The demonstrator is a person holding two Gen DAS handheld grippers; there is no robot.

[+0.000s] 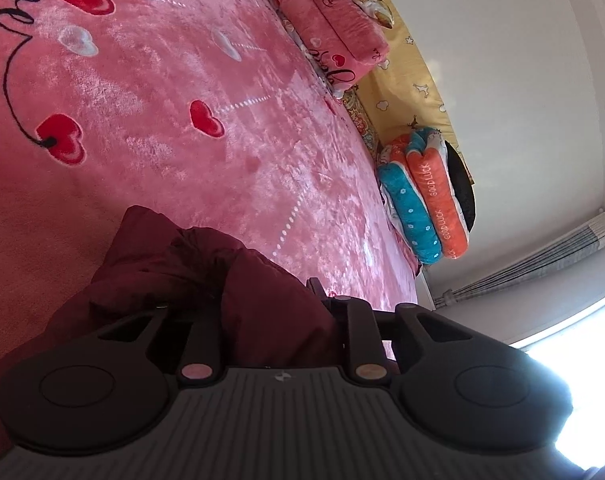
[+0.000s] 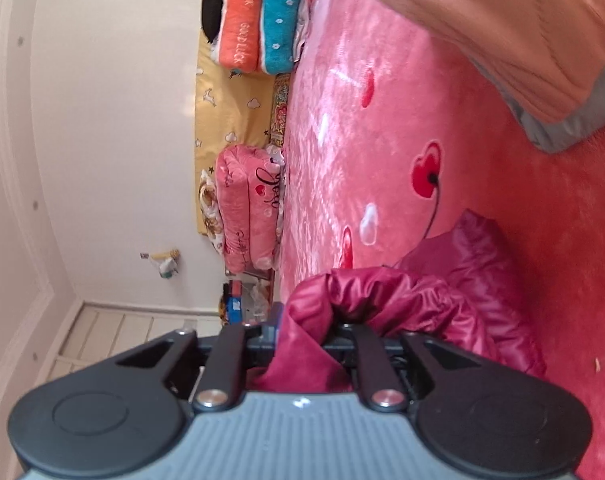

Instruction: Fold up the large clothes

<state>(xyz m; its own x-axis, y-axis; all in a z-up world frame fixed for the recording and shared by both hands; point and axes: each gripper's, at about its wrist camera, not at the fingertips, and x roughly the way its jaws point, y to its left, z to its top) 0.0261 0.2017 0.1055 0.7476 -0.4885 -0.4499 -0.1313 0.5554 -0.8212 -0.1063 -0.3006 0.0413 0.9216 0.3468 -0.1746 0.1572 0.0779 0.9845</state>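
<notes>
A dark maroon padded jacket lies bunched over the pink heart-patterned bed blanket. My left gripper is shut on a fold of it; the fabric hides the fingertips. In the right wrist view the same jacket looks shiny magenta, and my right gripper is shut on another fold, with cloth bulging between the jaws. Both views are rolled sideways.
Folded pink blankets and an orange and teal stack lie at the bed's far edge by a yellow sheet and white wall. A peach garment with a grey hem lies further along the bed.
</notes>
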